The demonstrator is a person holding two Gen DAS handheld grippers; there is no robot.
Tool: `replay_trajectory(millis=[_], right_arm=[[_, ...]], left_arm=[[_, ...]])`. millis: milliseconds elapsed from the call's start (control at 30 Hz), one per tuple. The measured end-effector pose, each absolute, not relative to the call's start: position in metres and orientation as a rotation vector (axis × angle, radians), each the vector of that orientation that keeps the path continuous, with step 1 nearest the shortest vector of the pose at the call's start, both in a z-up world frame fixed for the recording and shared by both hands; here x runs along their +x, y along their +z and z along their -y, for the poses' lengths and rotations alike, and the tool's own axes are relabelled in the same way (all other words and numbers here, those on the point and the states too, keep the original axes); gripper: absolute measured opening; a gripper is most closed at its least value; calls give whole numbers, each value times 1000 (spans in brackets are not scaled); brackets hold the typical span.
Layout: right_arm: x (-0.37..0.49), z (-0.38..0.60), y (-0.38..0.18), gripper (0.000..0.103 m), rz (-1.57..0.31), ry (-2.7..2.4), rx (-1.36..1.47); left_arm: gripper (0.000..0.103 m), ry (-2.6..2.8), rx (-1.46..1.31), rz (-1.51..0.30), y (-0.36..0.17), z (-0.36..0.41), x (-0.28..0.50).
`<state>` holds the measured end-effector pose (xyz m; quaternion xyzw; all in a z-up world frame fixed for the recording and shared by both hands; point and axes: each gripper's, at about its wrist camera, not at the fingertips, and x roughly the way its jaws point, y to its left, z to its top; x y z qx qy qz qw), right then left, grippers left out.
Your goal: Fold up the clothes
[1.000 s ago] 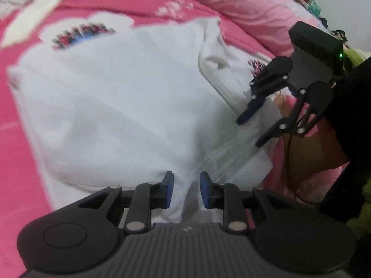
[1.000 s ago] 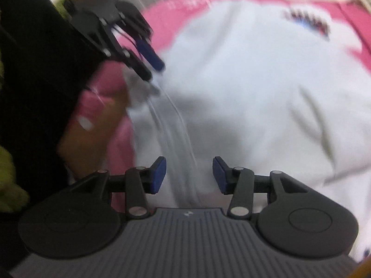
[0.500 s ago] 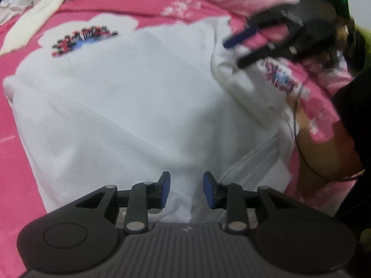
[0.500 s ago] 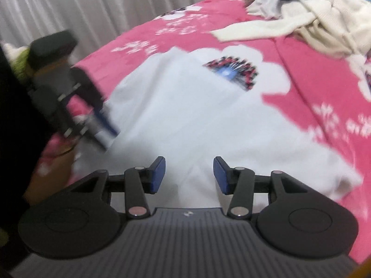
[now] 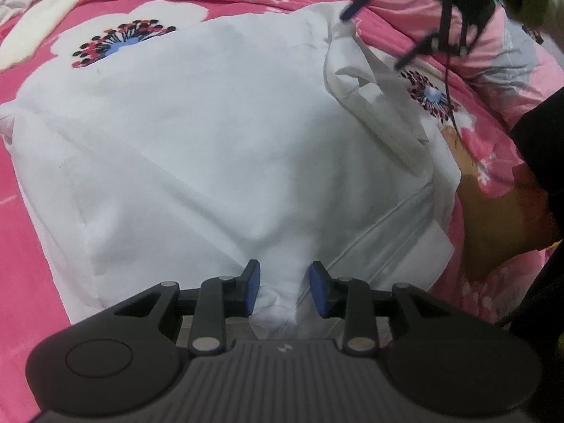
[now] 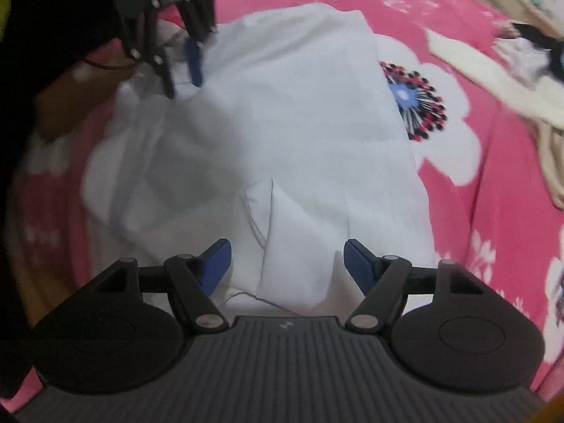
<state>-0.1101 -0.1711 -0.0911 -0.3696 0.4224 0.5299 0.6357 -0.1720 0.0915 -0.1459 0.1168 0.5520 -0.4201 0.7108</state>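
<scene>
A white garment (image 5: 211,134) lies spread flat on a pink flowered bedspread (image 5: 21,246). My left gripper (image 5: 283,289) sits low at the garment's near hem. It is open, and a raised ridge of white cloth runs between its blue pads without being pinched. In the right wrist view the left gripper (image 6: 179,67) rests at the far left edge of the garment (image 6: 299,112). My right gripper (image 6: 287,264) is wide open over a folded flap of the cloth. The left wrist view shows the right gripper (image 5: 373,38) hovering above the garment's far right corner.
A cream knit top (image 5: 53,10) and other loose clothes (image 6: 493,77) lie at the far side of the bed. A pink quilt (image 5: 493,53) bunches up at the right. The person's bare foot (image 5: 469,172) and dark clothing (image 5: 543,148) border the garment's right edge.
My right gripper swung from the near right hem up to the far right corner and its jaws spread wider. The left gripper stayed at the hem and opened slightly.
</scene>
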Motion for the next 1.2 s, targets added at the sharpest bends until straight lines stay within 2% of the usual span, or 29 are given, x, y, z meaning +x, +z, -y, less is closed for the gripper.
replay_trajectory(millis=[100,200,367,400,433,467,533,733,900,1200], right_arm=[[-95,163,-90,67,-993,1278,-906],[-86,145,-104,56,-1029,1336,-1001],[-82,122,-128,52,-1098,1426,-1110],[-84,121,-130,41,-1105,1434,-1114],[-86,123,-128,15,-1097,1430,-1106],[-88,124,-127,7,-1089,1425,-1098],[-92,130,-121,1,-1067,1410,-1076],[-130,181,-74,2,-963,1288,-900],[-144,205,-69,6,-971,1175,-754],[-168,246,-65,6,-977,976,-487]], left_arm=[[33,-929,269,-1219,-146,-89,-170],[33,-930,263,-1224,-146,-90,-169],[33,-938,256,-1222,-149,-91,-168],[33,-939,251,-1224,-149,-92,-167],[33,-940,245,-1225,-150,-92,-167],[33,-941,238,-1226,-150,-93,-166],[33,-937,211,-1232,-151,-96,-165],[33,-931,180,-1234,-152,-100,-165],[33,-926,196,-1237,-150,-99,-165],[33,-900,218,-1236,-146,-97,-170]])
